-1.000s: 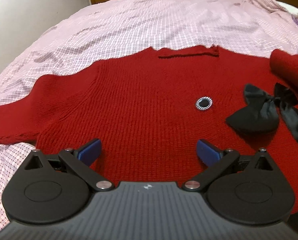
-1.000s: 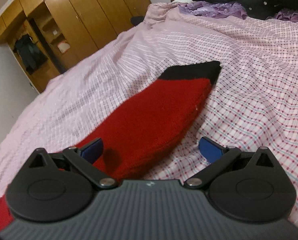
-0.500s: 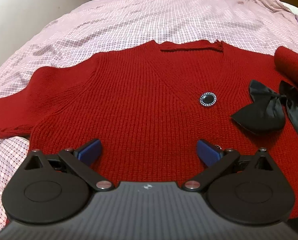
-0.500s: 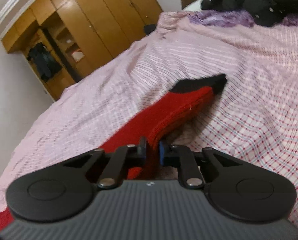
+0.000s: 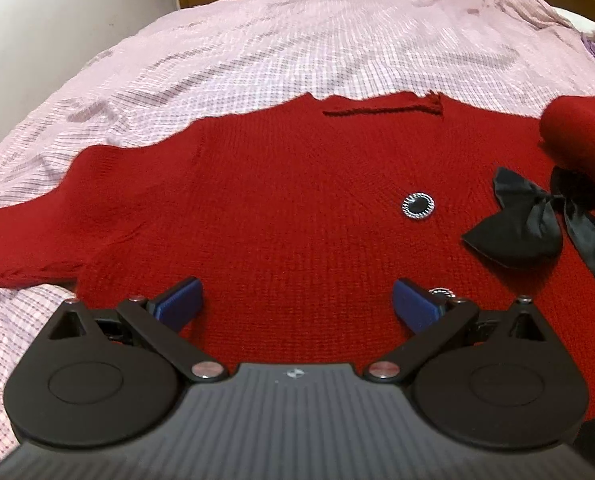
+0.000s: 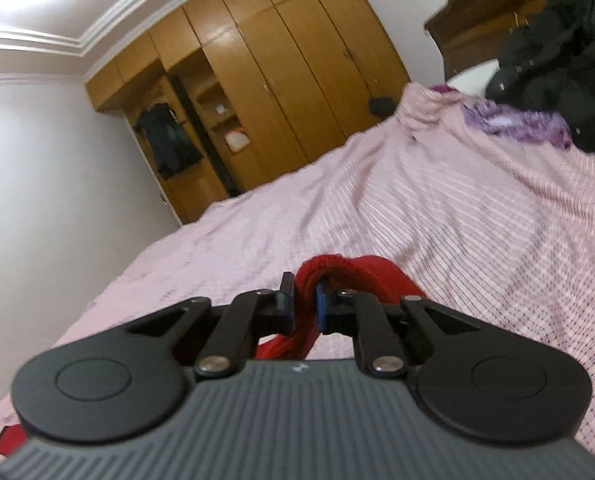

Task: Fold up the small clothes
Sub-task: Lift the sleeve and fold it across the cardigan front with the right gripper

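Left gripper [image 5: 297, 306] sits with its jaws spread wide right over the red knit sweater [image 5: 297, 208], gripping nothing. The sweater lies flat and front-up on the pink checked bedspread [image 5: 297, 48], neckline at the far end, its length running away from the camera, with a black bow [image 5: 525, 220] and a round button [image 5: 417, 208]. Only the right wrist view shows the right gripper [image 6: 305, 304] pinched on a bunched red sleeve [image 6: 353, 276], plus the wooden wardrobe [image 6: 277, 92] behind.

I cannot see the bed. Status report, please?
Left gripper open above red sweater. Right gripper shut on its sleeve, lifted. Black bow lies on sweater.
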Motion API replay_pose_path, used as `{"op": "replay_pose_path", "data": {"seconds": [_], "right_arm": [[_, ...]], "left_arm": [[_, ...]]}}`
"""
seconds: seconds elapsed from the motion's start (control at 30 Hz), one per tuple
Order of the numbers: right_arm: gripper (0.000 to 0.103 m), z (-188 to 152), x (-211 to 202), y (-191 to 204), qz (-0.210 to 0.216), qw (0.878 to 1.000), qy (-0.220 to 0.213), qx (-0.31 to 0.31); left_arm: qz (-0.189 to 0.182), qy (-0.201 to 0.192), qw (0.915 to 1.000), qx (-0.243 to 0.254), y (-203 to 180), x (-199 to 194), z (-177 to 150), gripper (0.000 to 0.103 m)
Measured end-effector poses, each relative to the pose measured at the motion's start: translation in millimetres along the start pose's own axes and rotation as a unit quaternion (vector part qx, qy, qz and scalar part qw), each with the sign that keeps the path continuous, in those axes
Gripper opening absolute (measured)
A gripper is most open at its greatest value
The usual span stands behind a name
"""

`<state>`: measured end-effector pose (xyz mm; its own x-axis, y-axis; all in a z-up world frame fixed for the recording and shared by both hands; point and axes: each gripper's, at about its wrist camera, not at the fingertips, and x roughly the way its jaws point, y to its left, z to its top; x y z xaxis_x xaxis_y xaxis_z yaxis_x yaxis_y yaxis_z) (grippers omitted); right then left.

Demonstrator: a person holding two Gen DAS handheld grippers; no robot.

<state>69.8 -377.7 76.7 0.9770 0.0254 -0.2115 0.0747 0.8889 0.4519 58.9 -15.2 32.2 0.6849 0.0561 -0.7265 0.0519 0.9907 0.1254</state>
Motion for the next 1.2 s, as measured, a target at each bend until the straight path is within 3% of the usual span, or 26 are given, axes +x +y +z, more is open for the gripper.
{"op": "replay_pose_path", "data": {"seconds": [0.5,0.7,0.97,1.2], "right_arm": [[0.013,23,-41,52,0.009,0.998,-0.041,-0.039],[0.013,19,-33,84,0.027,0.998,-0.033,-0.041],[0.013,-4,-7,144,0.059,0.996,-0.004,-0.072],[0.013,-46,21,191,0.078,0.992,0.039,-0.087]], "left_arm": [[0.004,-0.027,0.9992,-0.03,33,-27,3,0.103],[0.008,-0.034,0.9994,-0.003,33,-37,0,0.103],[-0.003,-0.041,0.9992,0.004,42,-43,-8,0.103],[0.002,-0.04,0.9991,-0.012,64,-42,-13,0.103]]}}
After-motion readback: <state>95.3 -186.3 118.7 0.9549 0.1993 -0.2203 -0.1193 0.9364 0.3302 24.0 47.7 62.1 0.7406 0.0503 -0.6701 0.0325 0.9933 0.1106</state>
